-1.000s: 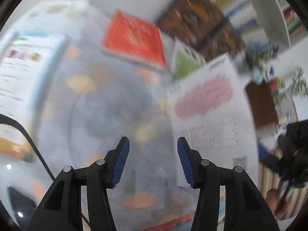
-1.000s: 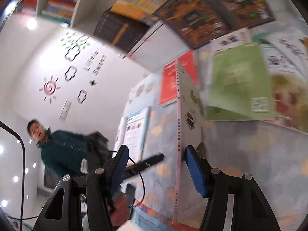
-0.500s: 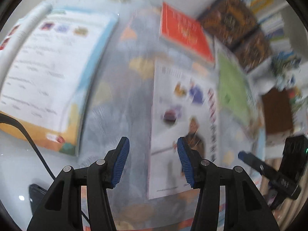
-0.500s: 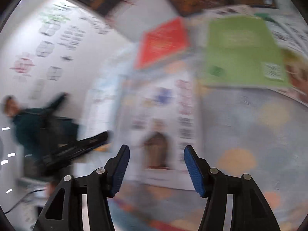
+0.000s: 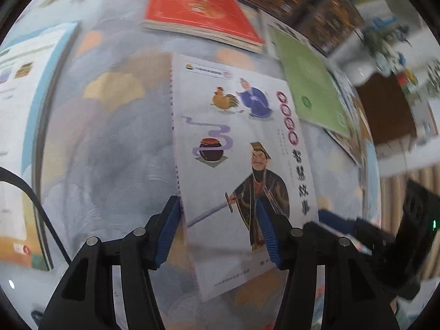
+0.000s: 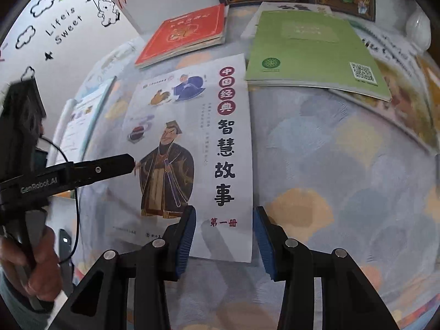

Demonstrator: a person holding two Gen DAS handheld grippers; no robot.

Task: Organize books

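Since a second ago, the white storybook has gone from standing on edge to lying flat, cover up, and both hand-held grippers have come down over it.

Left wrist view: the left hand-held gripper (image 5: 218,232) hangs over the near end of the white storybook (image 5: 236,148), which lies on the bench (image 5: 110,151), a surface covered in a pale patterned cloth. Its jaws have just been opening and stand apart; one blue pad sits at the book's spine edge, the other over the cover, neither pressing. Beyond the storybook lies a red book (image 5: 198,11); beyond it and to the right, a green book (image 5: 310,88). The other hand-held gripper shows dark and blurred at the storybook's right.

Right wrist view: the right hand-held gripper (image 6: 224,236) hovers over the storybook's (image 6: 192,143) near right corner. Its jaws have just been closing but remain apart, straddling the open page edge without pinching. The left hand-held gripper (image 6: 129,162) reaches in at the storybook's left edge, held by a hand (image 6: 30,264). The red book (image 6: 184,33) and green book (image 6: 308,46) lie beyond the storybook.

The storybook looks thin, light and soft-covered, so it will likely sag if lifted by one corner, and its glossy cover may slip. Judged best hold: pinch the stiffer spine edge, or lift an overhanging edge first.
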